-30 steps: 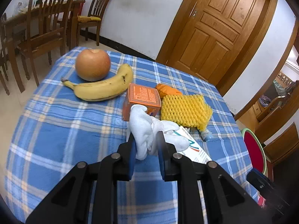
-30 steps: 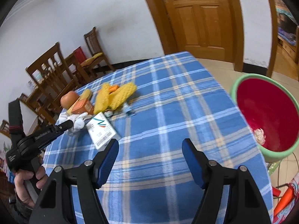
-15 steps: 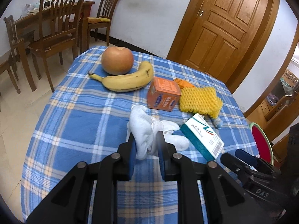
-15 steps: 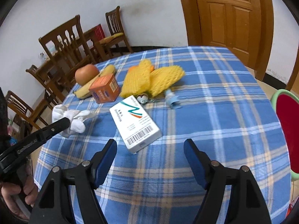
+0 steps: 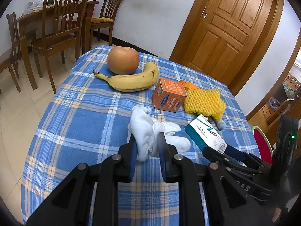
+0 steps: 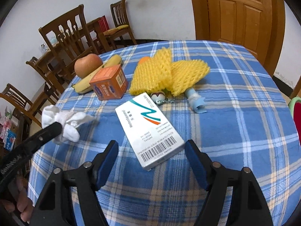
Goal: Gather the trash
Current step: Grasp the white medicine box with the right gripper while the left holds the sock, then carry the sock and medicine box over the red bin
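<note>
My left gripper is shut on a crumpled white tissue, held just above the blue plaid tablecloth; the same tissue shows at the left of the right wrist view. A flat white carton with a teal swoosh and a barcode lies on the cloth; its near end sits between the blue pads of my right gripper, whose jaws are closing without touching it. In the left wrist view that carton lies right of the tissue, with the right gripper's fingers at its near end.
On the round table lie an apple, a banana, an orange box, yellow foam netting, a small keychain and a pale blue tube. A red bin stands off the right edge. Wooden chairs stand behind.
My right gripper swung left and down from bare cloth onto the white carton, and its jaws narrowed a little. The left gripper drifted slightly, still holding the tissue.
</note>
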The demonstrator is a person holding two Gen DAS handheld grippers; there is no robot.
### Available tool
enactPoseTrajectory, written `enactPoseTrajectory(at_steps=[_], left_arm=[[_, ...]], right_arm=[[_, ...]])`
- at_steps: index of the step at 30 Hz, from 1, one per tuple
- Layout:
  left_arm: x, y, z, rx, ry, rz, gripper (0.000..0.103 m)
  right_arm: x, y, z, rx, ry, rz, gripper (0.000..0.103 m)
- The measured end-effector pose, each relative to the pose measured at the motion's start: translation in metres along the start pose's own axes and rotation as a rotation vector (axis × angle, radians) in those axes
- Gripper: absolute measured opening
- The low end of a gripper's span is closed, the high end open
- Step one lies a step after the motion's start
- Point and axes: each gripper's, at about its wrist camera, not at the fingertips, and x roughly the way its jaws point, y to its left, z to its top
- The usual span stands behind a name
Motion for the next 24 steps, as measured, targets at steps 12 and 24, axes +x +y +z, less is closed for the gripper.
enactPoseTrajectory(at_steps=[12, 24], left_arm=[[-0.006, -0.01, -0.004, 0.017, -0.002, -0.019, 0.02], [-0.013, -0.053, -0.006, 0.097, 0.002, -0.086, 0.02]], right_arm=[[-0.026, -0.005, -0.016, -0.01, -0.034, 0.027, 0.061], [-0.086, -0.036, -0.024, 0.083, -0.159, 0.007, 0.061]])
